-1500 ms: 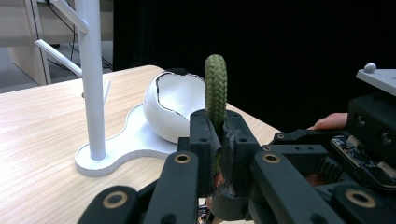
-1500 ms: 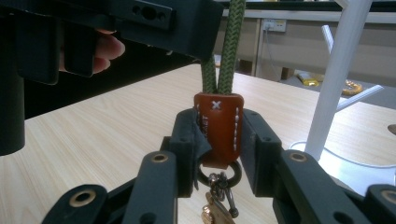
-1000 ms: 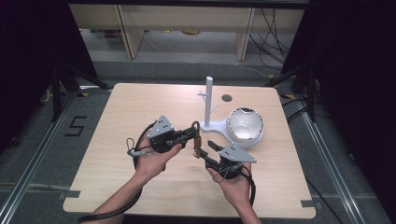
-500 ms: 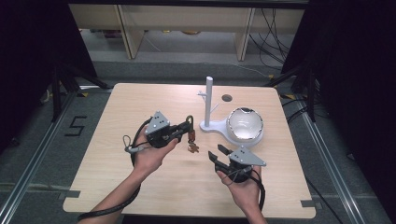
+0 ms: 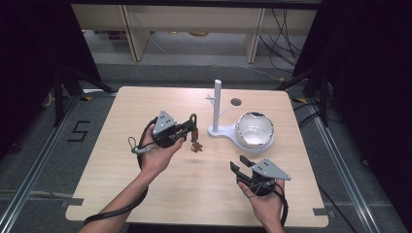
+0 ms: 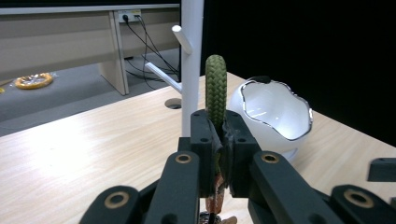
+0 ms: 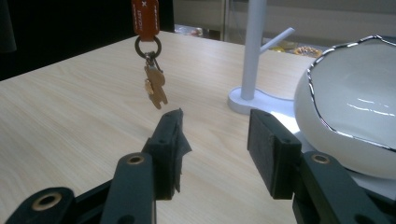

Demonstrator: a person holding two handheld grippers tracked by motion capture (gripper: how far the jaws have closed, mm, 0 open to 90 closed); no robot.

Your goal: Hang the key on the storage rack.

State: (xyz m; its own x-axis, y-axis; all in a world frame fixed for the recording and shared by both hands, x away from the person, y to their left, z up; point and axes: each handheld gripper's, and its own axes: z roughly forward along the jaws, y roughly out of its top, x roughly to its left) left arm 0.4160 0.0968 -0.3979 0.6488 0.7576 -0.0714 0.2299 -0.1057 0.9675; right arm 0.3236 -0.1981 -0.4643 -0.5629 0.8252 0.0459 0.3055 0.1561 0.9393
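Observation:
A keychain has a green braided loop [image 6: 215, 93], an orange tag [image 7: 145, 16] and a small brown charm [image 7: 155, 86]. My left gripper [image 5: 193, 125] is shut on the green loop and holds it above the table's middle. The tag and charm [image 5: 196, 144] dangle below it, just left of the white peg stand [image 5: 217, 104]. In the left gripper view the jaws [image 6: 217, 135] pinch the cord, with the stand's post [image 6: 191, 56] right behind. My right gripper [image 5: 241, 167] is open and holds nothing near the front right; its jaws [image 7: 215, 135] point at the hanging charm.
A white, shiny bowl [image 5: 254, 130] with a jagged rim sits on the stand's base at the right, close to the right gripper. A round hole [image 5: 236, 102] is in the tabletop behind the stand. Floor and cables lie beyond the far edge.
The right gripper has drawn back from the left one toward the front right of the table. The left gripper keeps the keychain and has shifted slightly toward the stand.

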